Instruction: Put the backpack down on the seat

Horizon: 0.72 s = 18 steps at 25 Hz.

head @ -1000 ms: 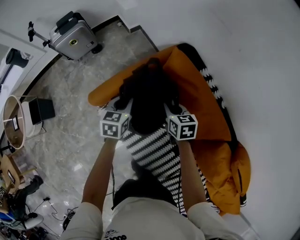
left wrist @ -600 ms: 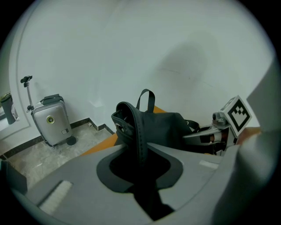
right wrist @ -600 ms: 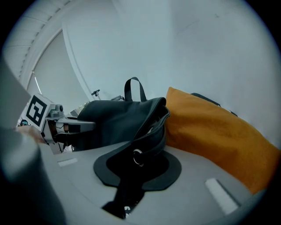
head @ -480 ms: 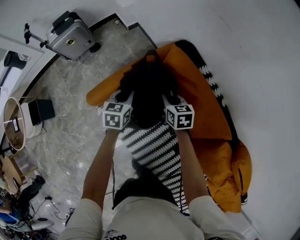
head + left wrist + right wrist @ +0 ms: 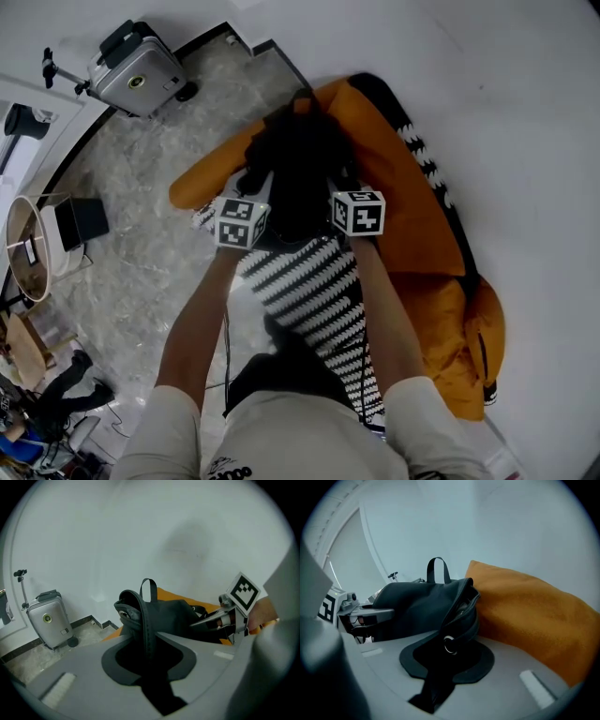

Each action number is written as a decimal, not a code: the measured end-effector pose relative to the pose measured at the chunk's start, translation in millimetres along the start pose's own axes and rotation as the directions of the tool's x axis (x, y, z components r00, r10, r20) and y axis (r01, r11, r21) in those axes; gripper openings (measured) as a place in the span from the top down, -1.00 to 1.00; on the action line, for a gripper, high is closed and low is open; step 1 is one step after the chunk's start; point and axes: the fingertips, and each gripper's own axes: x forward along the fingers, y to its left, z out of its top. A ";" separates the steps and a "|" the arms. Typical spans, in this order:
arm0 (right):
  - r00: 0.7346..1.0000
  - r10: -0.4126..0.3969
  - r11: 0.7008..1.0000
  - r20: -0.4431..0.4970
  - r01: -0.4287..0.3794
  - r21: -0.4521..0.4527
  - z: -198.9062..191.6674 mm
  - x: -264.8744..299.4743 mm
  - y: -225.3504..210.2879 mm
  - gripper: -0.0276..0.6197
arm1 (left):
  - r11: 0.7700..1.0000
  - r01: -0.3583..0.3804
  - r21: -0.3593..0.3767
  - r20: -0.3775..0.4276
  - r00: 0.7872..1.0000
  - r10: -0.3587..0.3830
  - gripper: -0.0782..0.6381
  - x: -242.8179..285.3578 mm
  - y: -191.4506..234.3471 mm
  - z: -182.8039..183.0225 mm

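Black fabric backpack (image 5: 302, 159): set on orange beanbag seat (image 5: 405, 211). Straps (image 5: 149, 613) pinched loosely in left tongs (image 5: 149, 641) and right tongs (image 5: 446, 645), jaws just been opening; release outstanding.

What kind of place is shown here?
Likely an indoor living space, perhaps a home or lounge: a stone floor, an orange seat against a white wall, and a suitcase in the corner.

I'm standing in what is looking like a home lounge: grey veined marble floor (image 5: 141, 262), a big orange fabric beanbag seat (image 5: 412, 225), a silver hard-shell suitcase (image 5: 136, 70) sitting by the white wall (image 5: 506, 112).
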 end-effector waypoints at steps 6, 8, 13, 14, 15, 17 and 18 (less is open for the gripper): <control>0.998 -0.044 0.998 -0.040 0.043 -0.039 0.3 20.7 -6.9 0.69 | 0.999 0.020 -0.035 0.012 1.000 -0.019 0.56 16.6 15.8 -8.3; 0.997 -0.050 0.997 -0.057 0.047 -0.053 0.8 24.1 -6.7 0.69 | 0.999 0.021 -0.050 -0.001 1.000 -0.021 0.55 20.7 19.9 -11.1; 0.997 -0.045 0.996 -0.060 0.041 -0.078 4.1 24.3 -4.6 0.68 | 0.999 -0.006 -0.051 0.023 1.000 0.007 0.53 19.2 23.1 -7.9; 0.997 -0.046 0.996 -0.057 0.041 -0.076 3.7 22.8 -4.0 0.68 | 0.999 -0.010 -0.045 0.031 0.999 0.012 0.53 17.6 22.7 -7.6; 0.997 -0.046 0.996 -0.055 0.042 -0.074 3.6 21.1 -3.2 0.66 | 0.999 -0.014 -0.047 0.039 0.999 0.016 0.51 16.0 23.1 -7.8; 0.998 -0.048 0.996 -0.044 0.044 -0.078 4.7 17.5 -2.5 0.59 | 0.996 -0.026 -0.085 0.052 0.998 0.031 0.44 13.3 26.5 -8.3; 0.998 -0.050 0.996 -0.036 0.047 -0.078 5.0 15.0 -3.3 0.55 | 0.992 -0.032 -0.118 0.056 0.998 0.039 0.32 11.9 27.9 -8.7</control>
